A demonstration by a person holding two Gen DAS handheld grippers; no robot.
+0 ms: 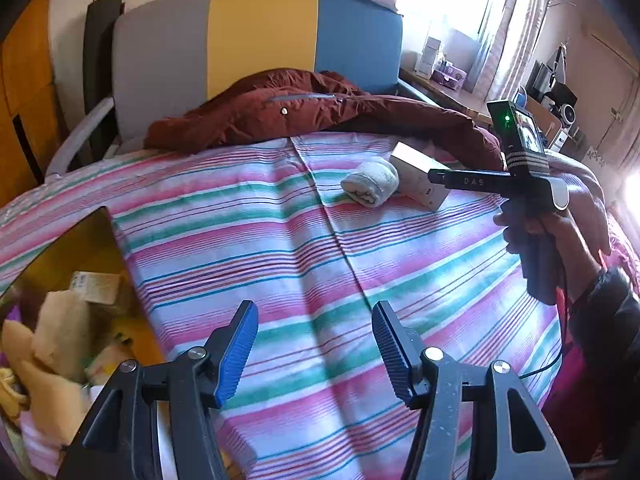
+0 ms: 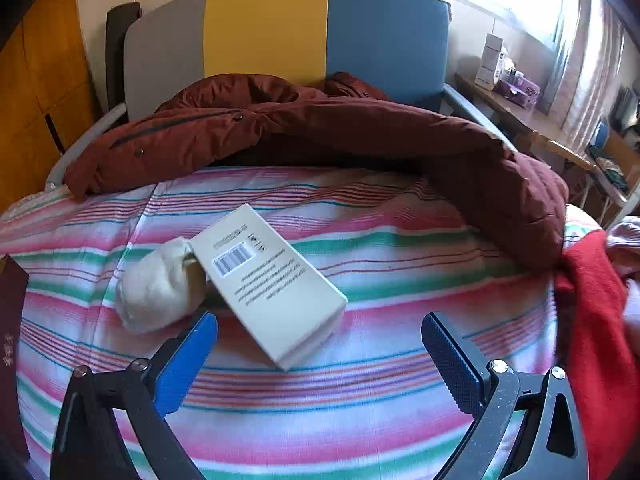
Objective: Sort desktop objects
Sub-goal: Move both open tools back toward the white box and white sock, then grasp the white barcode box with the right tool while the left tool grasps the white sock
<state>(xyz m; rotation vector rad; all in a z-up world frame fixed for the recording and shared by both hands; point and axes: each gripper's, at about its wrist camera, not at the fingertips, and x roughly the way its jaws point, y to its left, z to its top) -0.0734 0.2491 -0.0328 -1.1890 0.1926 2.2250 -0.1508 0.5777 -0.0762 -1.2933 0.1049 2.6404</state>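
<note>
Left gripper (image 1: 314, 344): jaws spread wide, nothing between the blue pads; it hangs over the striped bedsheet (image 1: 304, 248).

Right gripper (image 2: 320, 354): jaws likewise wide apart and holding nothing. In the left wrist view it appears from the side, gripped by the person's hand (image 1: 560, 236), off to the left gripper's front right.

White box (image 2: 266, 282): lies flat on the sheet just ahead of the right gripper, its near corner between the two fingers, barcode label facing up. In the left wrist view the same box (image 1: 420, 178) sits far ahead and to the right, partly hidden behind the right gripper's finger.

Rolled cream sock (image 2: 158, 286): touches the box's left side, just beyond the right gripper's left finger. From the left wrist view the sock (image 1: 372, 182) lies left of the box.

Dark red jacket (image 2: 320, 136): sprawled across the far end of the bed, beyond both grippers.

Shown only in the left wrist view: an open yellow container (image 1: 60, 280) at the left gripper's near left, holding cloth and a small carton.

Shown only in the right wrist view: red cloth (image 2: 600, 320) at the right, and a dark red booklet (image 2: 10, 340) at the left edge.
</note>
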